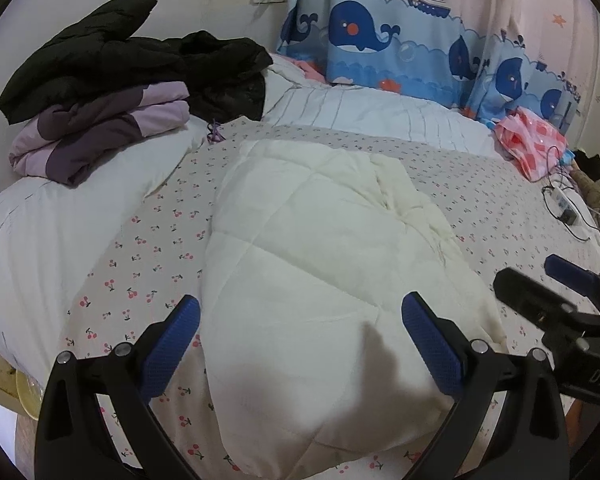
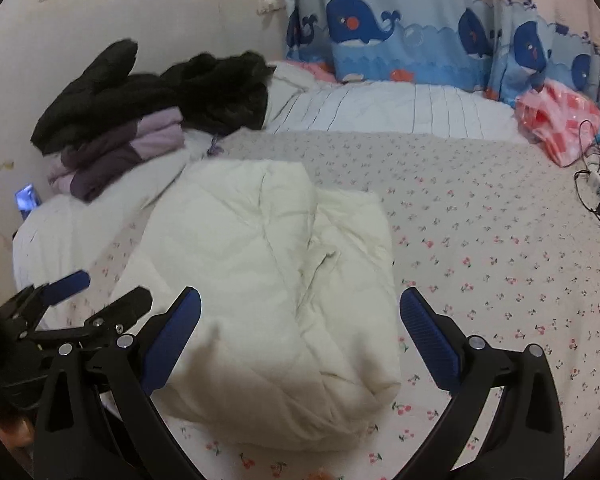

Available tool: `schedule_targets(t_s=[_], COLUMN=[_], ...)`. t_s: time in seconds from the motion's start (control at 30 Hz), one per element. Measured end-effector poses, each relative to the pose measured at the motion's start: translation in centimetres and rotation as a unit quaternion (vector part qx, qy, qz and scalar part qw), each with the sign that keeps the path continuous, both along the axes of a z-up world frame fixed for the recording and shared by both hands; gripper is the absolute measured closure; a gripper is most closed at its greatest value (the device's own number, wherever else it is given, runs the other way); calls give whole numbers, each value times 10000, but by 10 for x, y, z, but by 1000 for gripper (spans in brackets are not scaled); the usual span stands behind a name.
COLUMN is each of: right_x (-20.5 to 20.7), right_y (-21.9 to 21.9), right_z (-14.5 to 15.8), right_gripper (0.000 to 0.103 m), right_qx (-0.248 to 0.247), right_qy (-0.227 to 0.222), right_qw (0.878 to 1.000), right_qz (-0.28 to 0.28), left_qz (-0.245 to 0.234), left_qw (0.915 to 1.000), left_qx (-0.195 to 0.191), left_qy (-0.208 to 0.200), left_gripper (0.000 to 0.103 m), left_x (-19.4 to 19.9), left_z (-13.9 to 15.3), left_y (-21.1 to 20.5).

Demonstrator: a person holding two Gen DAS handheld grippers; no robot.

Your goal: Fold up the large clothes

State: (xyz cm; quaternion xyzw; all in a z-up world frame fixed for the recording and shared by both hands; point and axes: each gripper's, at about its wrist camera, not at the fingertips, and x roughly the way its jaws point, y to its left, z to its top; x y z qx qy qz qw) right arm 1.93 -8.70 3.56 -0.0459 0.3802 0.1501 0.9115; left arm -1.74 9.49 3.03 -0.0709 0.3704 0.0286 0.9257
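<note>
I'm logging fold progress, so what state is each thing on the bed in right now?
White padded garment: folded into a compact bundle, lying on the cherry-print sheet.
Left tool: open, holding nothing.
Right tool: open, holding nothing.
Purple garment: folded, on the striped quilt.
Black jacket: loosely heaped on top of it.
Pink bag: crumpled.

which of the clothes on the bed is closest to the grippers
The white puffy jacket, folded on the cherry-print sheet just ahead of both open grippers; the black and purple garments are piled far back.
</note>
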Motion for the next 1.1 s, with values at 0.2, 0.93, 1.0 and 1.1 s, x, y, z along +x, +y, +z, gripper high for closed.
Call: schedule_targets(t_s=[0.2, 0.93, 1.0, 1.1], right_x=[8, 24, 23, 24], right_y=[4, 19, 20, 20], right_z=[-3, -22, -22, -23], right_gripper=[7, 7, 7, 7], right_qx=[-246, -535, -534, -541], right_qy=[44, 178, 178, 193], right_qw=[9995, 9979, 9979, 9978], right_qz=[-179, -327, -323, -322], left_qz=[150, 303, 311, 325], left_qw=[9998, 9995, 9995, 9994], left_qx=[102, -80, -65, -69], left_qy=[-101, -55, -76, -82], left_gripper=[7, 7, 7, 7], left_x=[2, 7, 7, 7], left_z=[5, 4, 4, 3], left_y=[2, 14, 15, 15])
